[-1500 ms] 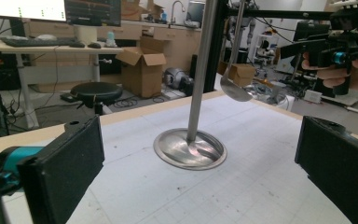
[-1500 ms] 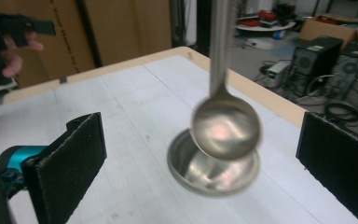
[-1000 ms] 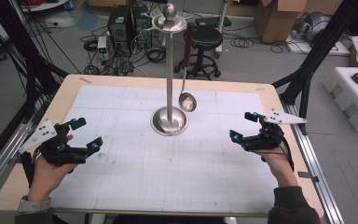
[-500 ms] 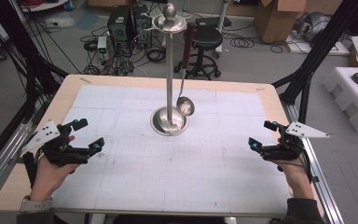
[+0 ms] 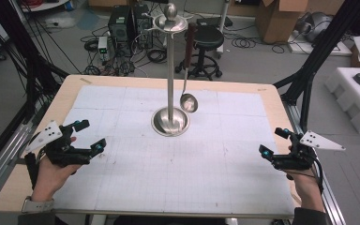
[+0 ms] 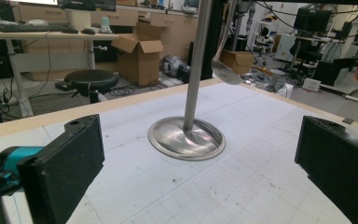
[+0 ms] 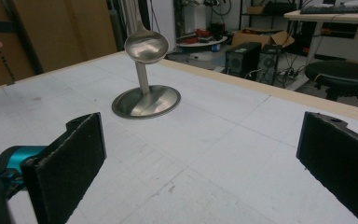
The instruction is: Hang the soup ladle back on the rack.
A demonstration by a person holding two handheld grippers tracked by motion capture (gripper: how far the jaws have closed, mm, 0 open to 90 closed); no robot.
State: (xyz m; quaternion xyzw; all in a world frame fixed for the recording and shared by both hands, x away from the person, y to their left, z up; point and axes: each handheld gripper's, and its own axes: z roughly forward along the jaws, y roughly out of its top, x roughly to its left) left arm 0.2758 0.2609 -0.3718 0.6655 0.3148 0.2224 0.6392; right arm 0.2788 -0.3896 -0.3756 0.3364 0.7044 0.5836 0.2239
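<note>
Left claw [image 5: 90, 136], jaws spread wide and holding nothing, rests near the left edge of the tabletop [image 5: 122, 197]; right claw [image 5: 274, 141], likewise wide and holding nothing, sits near the right edge. Both point inward toward the metal stand [image 5: 170, 70], whose round base [image 5: 170, 123] stands on the white mat just behind the tabletop's middle, well apart from either claw. A ladle [image 5: 188, 101] hangs from the stand's top, bowl down, just beside the pole and above the base, clear of the mat
</note>
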